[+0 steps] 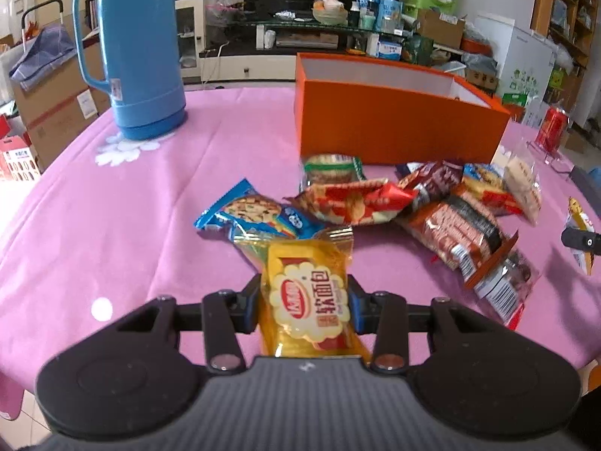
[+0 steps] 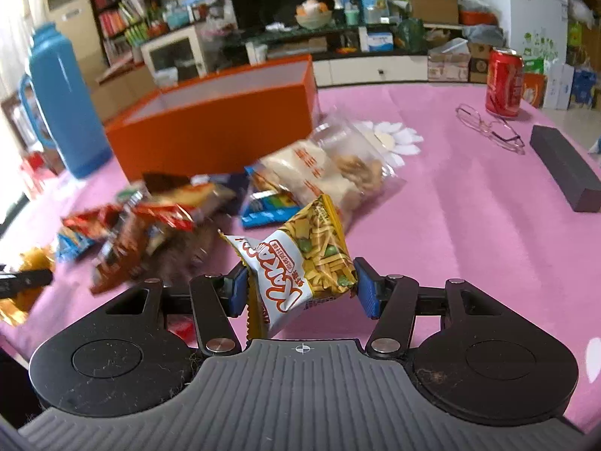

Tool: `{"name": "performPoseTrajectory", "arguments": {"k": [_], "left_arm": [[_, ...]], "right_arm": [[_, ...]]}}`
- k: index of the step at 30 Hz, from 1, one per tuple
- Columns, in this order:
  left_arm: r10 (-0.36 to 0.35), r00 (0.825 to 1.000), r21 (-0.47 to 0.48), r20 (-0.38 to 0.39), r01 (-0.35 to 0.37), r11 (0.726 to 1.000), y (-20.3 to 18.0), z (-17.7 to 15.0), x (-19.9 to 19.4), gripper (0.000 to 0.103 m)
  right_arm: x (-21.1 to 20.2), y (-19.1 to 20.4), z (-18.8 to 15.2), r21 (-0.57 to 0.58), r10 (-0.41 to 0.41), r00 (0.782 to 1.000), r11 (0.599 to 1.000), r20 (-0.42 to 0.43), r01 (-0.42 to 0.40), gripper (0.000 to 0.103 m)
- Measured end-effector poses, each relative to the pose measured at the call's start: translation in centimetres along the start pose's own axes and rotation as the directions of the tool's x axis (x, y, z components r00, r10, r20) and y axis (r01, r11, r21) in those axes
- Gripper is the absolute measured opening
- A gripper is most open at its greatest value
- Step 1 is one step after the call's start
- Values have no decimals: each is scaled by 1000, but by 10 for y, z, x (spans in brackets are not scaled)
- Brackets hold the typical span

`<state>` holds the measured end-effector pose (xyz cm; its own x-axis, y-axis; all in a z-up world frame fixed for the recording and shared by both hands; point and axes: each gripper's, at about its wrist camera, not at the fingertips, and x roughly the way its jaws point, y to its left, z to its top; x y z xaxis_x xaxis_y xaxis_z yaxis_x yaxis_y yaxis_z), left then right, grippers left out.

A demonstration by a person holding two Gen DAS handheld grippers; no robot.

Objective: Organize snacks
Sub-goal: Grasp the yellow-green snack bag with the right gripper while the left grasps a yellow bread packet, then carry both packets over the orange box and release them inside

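My left gripper (image 1: 305, 300) is shut on a yellow soft-bread packet (image 1: 311, 308), held just above the pink tablecloth. My right gripper (image 2: 300, 285) is shut on a yellow and white snack bag (image 2: 300, 263), lifted off the table. An open orange box (image 1: 394, 127) stands behind a pile of snack packets (image 1: 413, 206); the box also shows in the right wrist view (image 2: 214, 127), with the pile (image 2: 169, 218) in front of it. A blue cookie packet (image 1: 255, 214) lies just ahead of the left gripper.
A tall blue thermos (image 1: 131, 49) stands at the left back of the table. A red soda can (image 2: 504, 82), glasses (image 2: 492, 127) and a dark long case (image 2: 563, 169) lie to the right. A clear bag of biscuits (image 2: 338, 165) lies beside the box.
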<state>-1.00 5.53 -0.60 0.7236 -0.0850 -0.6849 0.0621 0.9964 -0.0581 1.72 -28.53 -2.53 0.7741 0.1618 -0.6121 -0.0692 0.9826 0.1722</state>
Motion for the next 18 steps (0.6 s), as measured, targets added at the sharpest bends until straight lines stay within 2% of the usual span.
{"name": "performPoseTrajectory", "arguments": {"k": [6, 10, 14, 18], "left_arm": [[-11, 1000, -17, 3, 11, 1000, 1, 6, -3, 42], [-36, 999, -26, 27, 37, 999, 2, 24, -4, 42], [-57, 995, -25, 80, 59, 998, 4, 66, 3, 42], [-77, 987, -45, 144, 84, 995, 1, 124, 27, 42]], "right_arm": [[-15, 8, 1, 41, 54, 998, 998, 43, -56, 35], [-19, 14, 10, 35, 71, 995, 997, 67, -74, 35], [-9, 24, 38, 12, 100, 992, 995, 82, -102, 35], [12, 43, 88, -35, 102, 984, 995, 147, -98, 35]]}}
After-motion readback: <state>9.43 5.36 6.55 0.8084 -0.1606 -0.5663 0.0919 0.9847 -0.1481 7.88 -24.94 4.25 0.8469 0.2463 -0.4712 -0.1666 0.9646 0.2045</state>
